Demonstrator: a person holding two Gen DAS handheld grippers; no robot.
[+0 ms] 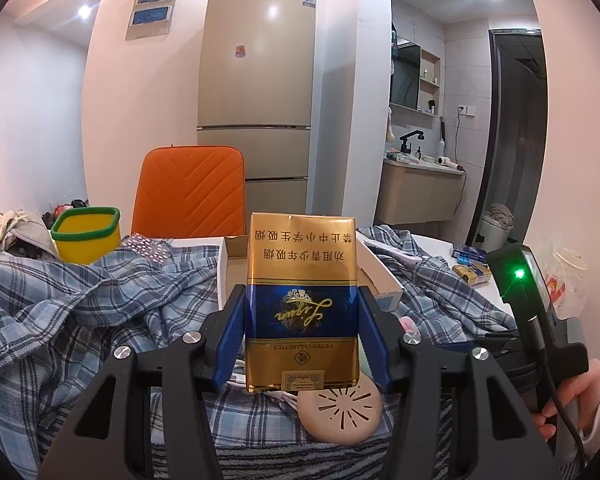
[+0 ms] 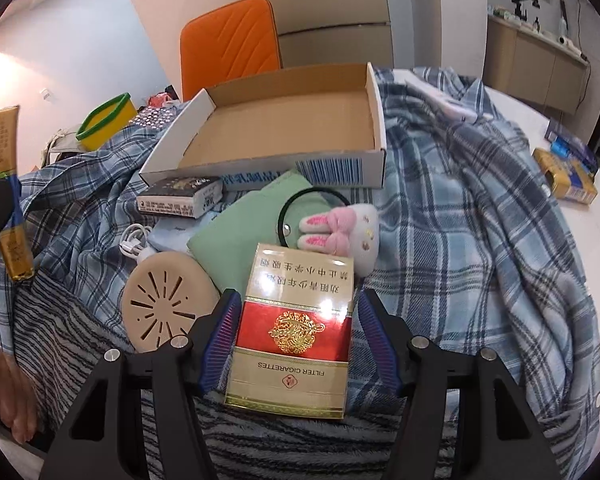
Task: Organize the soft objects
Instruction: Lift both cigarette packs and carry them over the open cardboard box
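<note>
My left gripper (image 1: 302, 300) is shut on a gold and blue cigarette pack (image 1: 302, 292) and holds it upright above the plaid cloth (image 1: 80, 304); the pack also shows at the left edge of the right wrist view (image 2: 8, 196). My right gripper (image 2: 294, 316) has its blue pads on both sides of a red and gold cigarette pack (image 2: 296, 328) that lies on the cloth, with small gaps showing. An open cardboard box (image 2: 284, 128) lies beyond. A pink plush bunny (image 2: 348, 232), a green cloth pouch (image 2: 244, 228) and a black hair tie (image 2: 300, 200) lie before the box.
A beige round vented disc (image 2: 164, 304), a dark cigarette pack (image 2: 180, 200) and a white cable (image 2: 134, 240) lie on the cloth. A yellow tub with green rim (image 1: 88, 236), an orange chair (image 1: 190, 192) and more packs (image 2: 568, 176) at the right stand around.
</note>
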